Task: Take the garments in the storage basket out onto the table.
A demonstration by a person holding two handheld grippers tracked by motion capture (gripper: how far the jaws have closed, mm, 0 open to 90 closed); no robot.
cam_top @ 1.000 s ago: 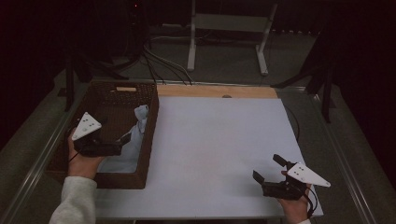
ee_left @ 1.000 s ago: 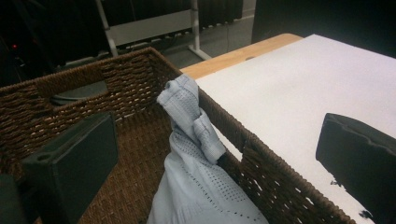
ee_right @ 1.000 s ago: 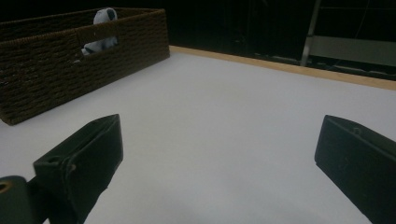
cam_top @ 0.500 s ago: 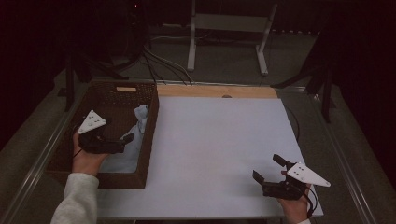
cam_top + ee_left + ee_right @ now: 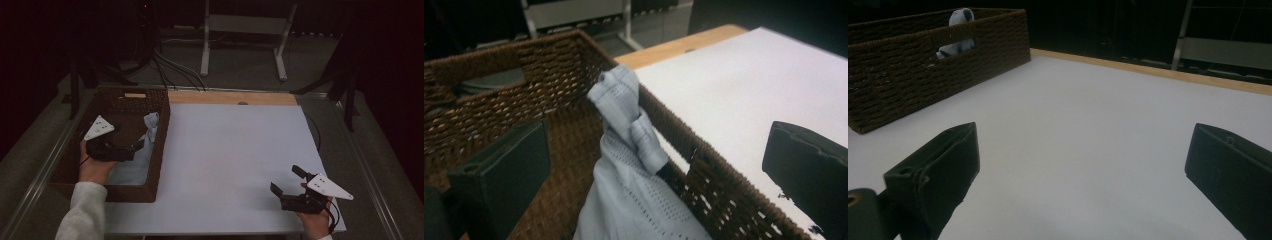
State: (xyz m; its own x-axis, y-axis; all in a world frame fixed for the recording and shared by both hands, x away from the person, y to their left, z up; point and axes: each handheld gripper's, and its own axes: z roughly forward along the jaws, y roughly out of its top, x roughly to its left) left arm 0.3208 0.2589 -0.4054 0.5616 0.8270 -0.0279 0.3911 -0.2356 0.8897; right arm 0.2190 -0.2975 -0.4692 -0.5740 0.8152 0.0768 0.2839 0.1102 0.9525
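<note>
Left claw: the left claw is held over the inside of the wicker basket, its jaws spread wide apart and gripping nothing; in the left gripper view one jaw sits inside the basket and the other shows against the white sheet past the basket wall.
Cloth: a pale blue cloth lies in the basket, bunched upward against the basket wall that faces the middle of the surface; its knotted top rises to the rim, and it sits between the spread jaws without either jaw touching it.
Basket: brown, woven, standing at the left edge of the surface, near its far-left corner.
Right claw: the right claw is held near the near-right corner of the surface, released, jaws wide apart over bare white sheet, well apart from the basket.
Right gripper view: the basket shows far off with the cloth top peeking over its rim.
</note>
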